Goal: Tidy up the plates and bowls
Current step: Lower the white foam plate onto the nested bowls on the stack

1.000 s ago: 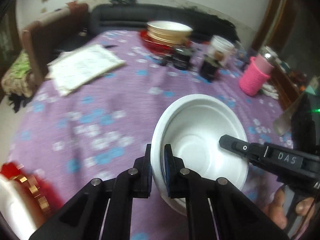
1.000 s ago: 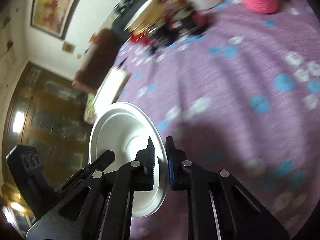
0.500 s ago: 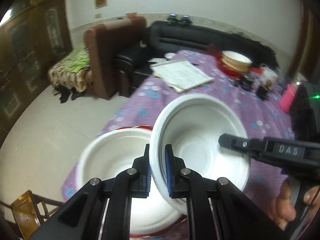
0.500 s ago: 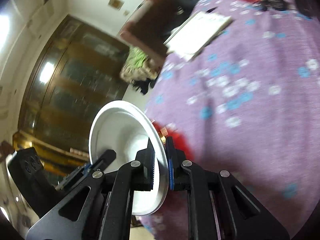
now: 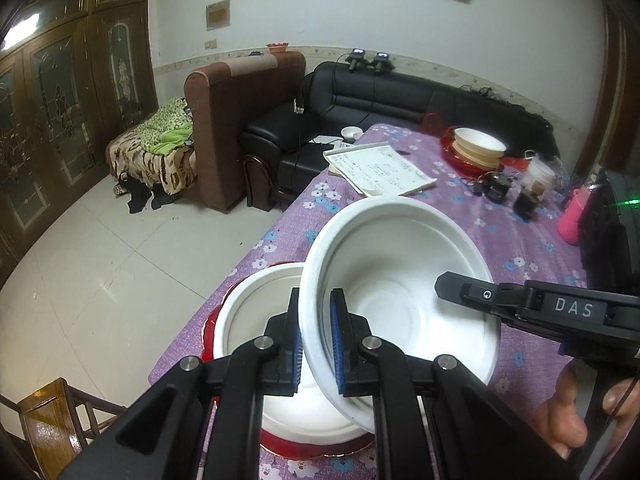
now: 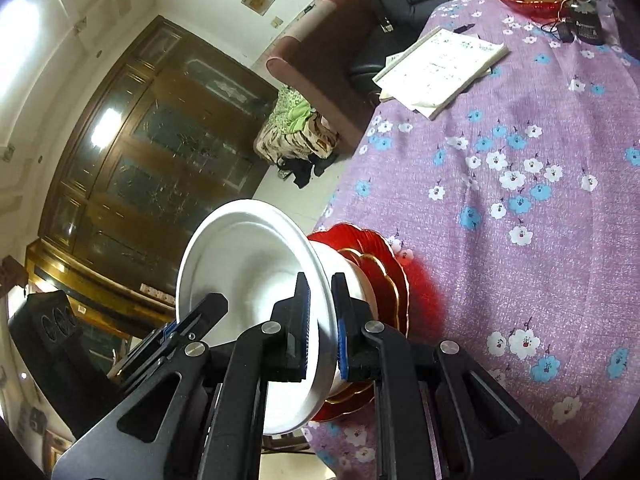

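A white bowl (image 5: 400, 280) hangs tilted in the air, gripped by both hands. My left gripper (image 5: 316, 344) is shut on its near rim. My right gripper (image 6: 320, 320) is shut on the opposite rim, and one of its fingers (image 5: 480, 294) reaches in from the right in the left wrist view. Just below and left of the held bowl (image 6: 248, 264), a second white bowl (image 5: 256, 312) rests on a stack of red gold-edged plates (image 6: 380, 264) at the table's corner. The held bowl overlaps it in view; I cannot tell whether they touch.
The purple flowered tablecloth (image 6: 520, 140) carries an open notebook (image 5: 380, 168), a far stack of cream bowls on a red plate (image 5: 478, 148), small dark items and a pink cup (image 5: 572, 224). The table edge drops to tiled floor at left. A wooden chair (image 5: 44, 412) stands below.
Both grippers carried the white bowl from over the middle of the table to its corner, above the second bowl on the red plates. Both grips stayed shut.
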`<state>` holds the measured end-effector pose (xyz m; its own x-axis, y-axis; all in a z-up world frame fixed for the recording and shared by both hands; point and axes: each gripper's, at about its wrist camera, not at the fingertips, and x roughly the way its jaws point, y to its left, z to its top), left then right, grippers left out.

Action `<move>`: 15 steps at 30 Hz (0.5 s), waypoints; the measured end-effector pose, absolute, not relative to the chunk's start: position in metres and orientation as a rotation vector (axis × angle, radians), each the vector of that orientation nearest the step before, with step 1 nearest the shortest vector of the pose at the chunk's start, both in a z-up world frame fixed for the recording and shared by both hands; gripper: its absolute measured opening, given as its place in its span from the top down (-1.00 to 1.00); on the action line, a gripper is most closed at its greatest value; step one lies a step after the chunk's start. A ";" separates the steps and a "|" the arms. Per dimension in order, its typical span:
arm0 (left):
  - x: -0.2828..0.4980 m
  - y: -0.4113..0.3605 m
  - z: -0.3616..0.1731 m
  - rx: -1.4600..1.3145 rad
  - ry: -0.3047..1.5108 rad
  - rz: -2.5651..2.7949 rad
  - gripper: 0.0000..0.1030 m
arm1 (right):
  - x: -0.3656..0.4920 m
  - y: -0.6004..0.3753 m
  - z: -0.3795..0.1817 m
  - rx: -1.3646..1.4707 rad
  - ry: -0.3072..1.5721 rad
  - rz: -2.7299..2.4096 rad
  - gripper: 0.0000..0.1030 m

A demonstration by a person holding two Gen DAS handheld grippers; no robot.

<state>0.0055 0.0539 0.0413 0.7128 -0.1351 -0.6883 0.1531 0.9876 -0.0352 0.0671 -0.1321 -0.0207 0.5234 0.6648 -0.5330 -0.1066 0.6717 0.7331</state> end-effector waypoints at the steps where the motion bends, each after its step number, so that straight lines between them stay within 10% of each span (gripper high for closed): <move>1: 0.004 0.054 0.042 0.028 0.757 -0.160 0.80 | 0.068 -0.133 -0.021 0.702 0.907 0.511 0.76; 15: -0.006 0.066 0.037 0.038 0.749 -0.124 0.80 | 0.052 -0.120 -0.020 0.682 0.871 0.520 0.76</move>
